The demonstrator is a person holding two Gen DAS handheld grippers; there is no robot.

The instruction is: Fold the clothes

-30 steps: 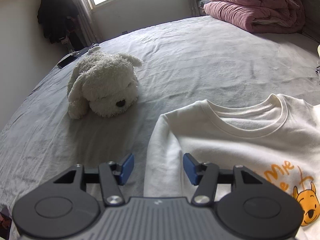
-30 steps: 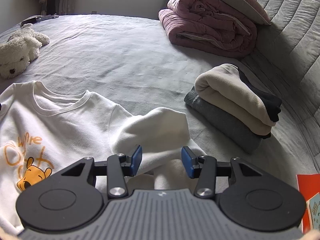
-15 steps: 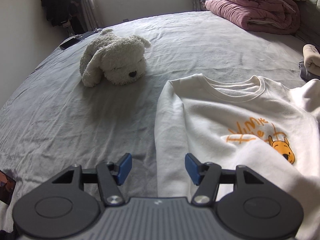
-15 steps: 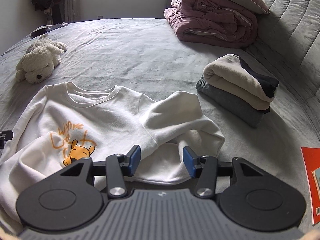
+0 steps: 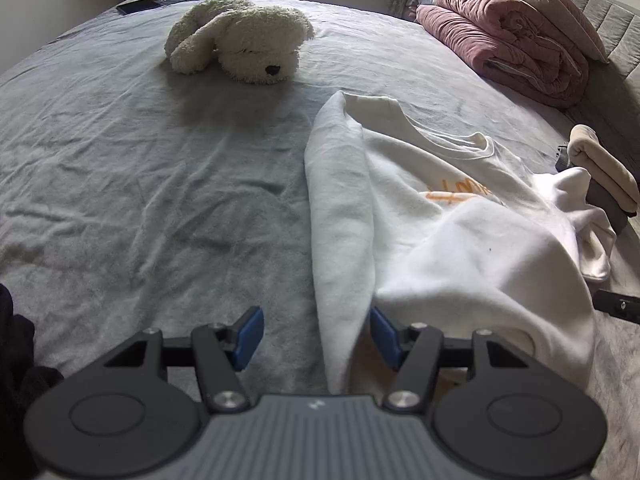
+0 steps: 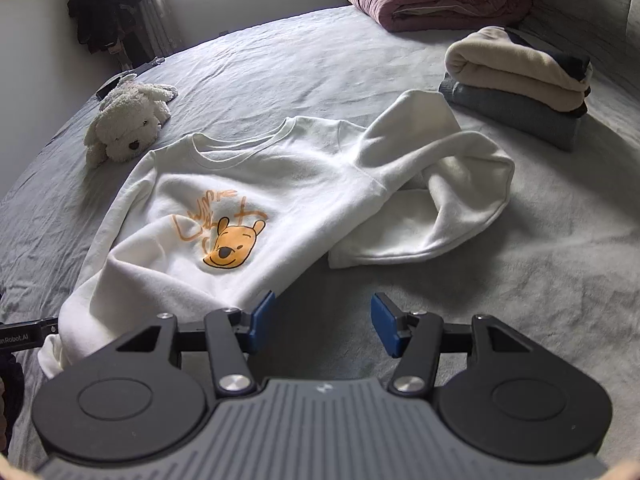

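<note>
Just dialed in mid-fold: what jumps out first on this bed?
A white sweatshirt with an orange bear print lies spread mid-bed, one sleeve bunched toward the stack of folded clothes. A white plush dog sits beyond its collar. Both the left gripper and the right gripper are open at its hem.

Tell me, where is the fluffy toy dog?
In the right wrist view the toy dog lies on the grey bed, upper left, just beyond the white sweatshirt's shoulder.

Both cameras sit just behind their claws, angled down across the bed [image 5: 140,184]. The left looks close along the sweatshirt's [image 5: 460,240] edge; the right takes it whole. Both share the plush dog [image 6: 128,120] around 11 o'clock.
</note>
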